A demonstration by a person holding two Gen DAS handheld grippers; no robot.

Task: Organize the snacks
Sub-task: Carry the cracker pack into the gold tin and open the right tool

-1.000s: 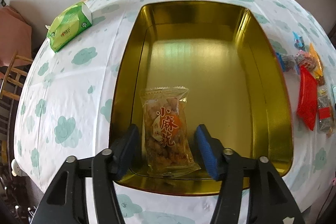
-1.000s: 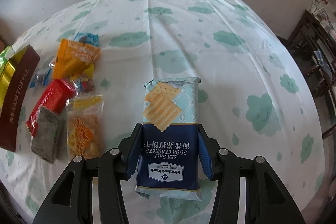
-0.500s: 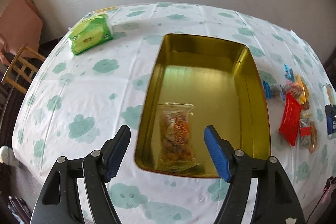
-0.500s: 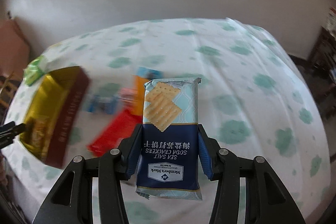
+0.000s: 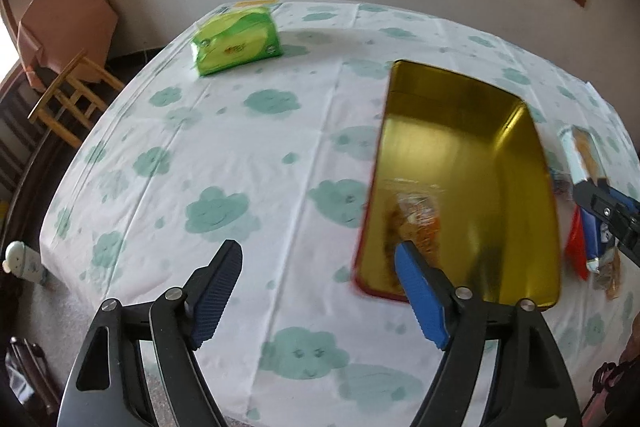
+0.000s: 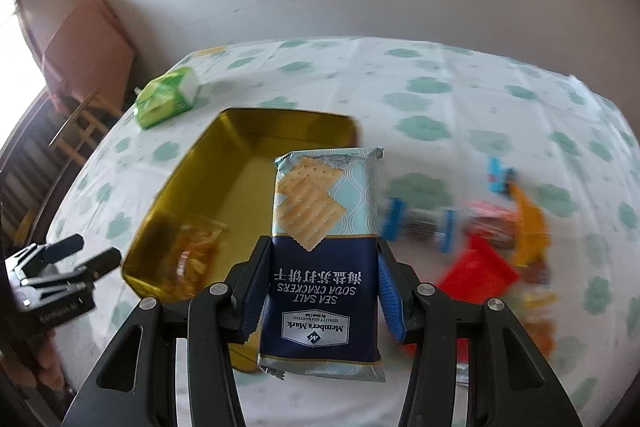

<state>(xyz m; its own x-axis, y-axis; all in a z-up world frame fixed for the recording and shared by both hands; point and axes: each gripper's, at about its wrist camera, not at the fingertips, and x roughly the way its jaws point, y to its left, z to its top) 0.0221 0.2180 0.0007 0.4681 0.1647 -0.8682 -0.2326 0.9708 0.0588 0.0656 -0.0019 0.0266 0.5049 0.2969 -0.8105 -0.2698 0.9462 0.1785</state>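
Observation:
My right gripper (image 6: 322,253) is shut on a blue and pale sea salt soda cracker pack (image 6: 326,211), held upright in the air over the near right edge of the open gold tin (image 6: 248,163). An orange fried snack bag (image 6: 192,251) lies in the tin's near end. In the left wrist view my left gripper (image 5: 316,259) hovers over the cloud-print cloth left of the tin (image 5: 460,155). Its jaws are opening with nothing between them. The snack bag (image 5: 416,215) lies beside its right fingertip. The cracker pack (image 5: 580,155) shows at the right edge.
A heap of loose snacks (image 6: 480,259) lies on the cloth right of the tin, red and orange packets among them. A green tissue pack (image 5: 236,43) sits at the table's far left. A wooden chair (image 5: 68,95) stands off the left edge.
My left gripper widened and drew back left from the snack bag in the tin. My right gripper carried the cracker pack leftward from beside the snack heap to the tin.

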